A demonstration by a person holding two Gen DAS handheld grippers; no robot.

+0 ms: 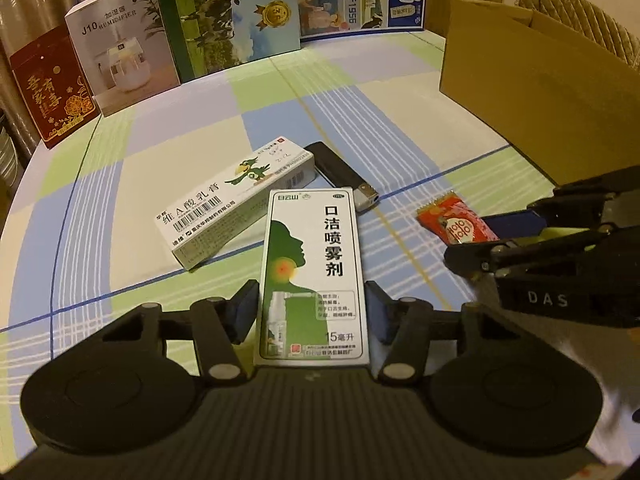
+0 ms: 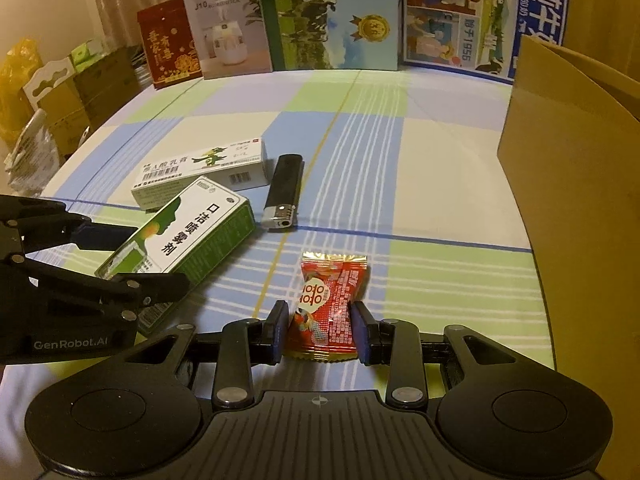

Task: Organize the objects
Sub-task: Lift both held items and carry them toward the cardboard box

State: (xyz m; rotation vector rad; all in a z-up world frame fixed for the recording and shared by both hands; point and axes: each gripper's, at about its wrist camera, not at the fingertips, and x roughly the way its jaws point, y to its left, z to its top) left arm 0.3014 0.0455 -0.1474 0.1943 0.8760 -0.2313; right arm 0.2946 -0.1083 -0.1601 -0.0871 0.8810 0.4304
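My left gripper (image 1: 312,312) is shut on a green and white spray box (image 1: 314,264), its pads against both long sides; the box also shows in the right wrist view (image 2: 180,236). My right gripper (image 2: 320,332) is shut on a red candy packet (image 2: 328,304), seen in the left wrist view (image 1: 456,224) too. A white ointment box (image 1: 236,204) and a black lighter (image 1: 340,176) lie on the checked tablecloth just beyond; they also show in the right wrist view, the ointment box (image 2: 200,172) left of the lighter (image 2: 284,192).
A brown cardboard box (image 1: 532,92) stands at the right, also in the right wrist view (image 2: 580,184). Upright cartons line the far edge: a red box (image 1: 52,88), a humidifier box (image 1: 120,48) and milk cartons (image 1: 236,12). Bags and boxes (image 2: 48,96) sit beyond the table's left edge.
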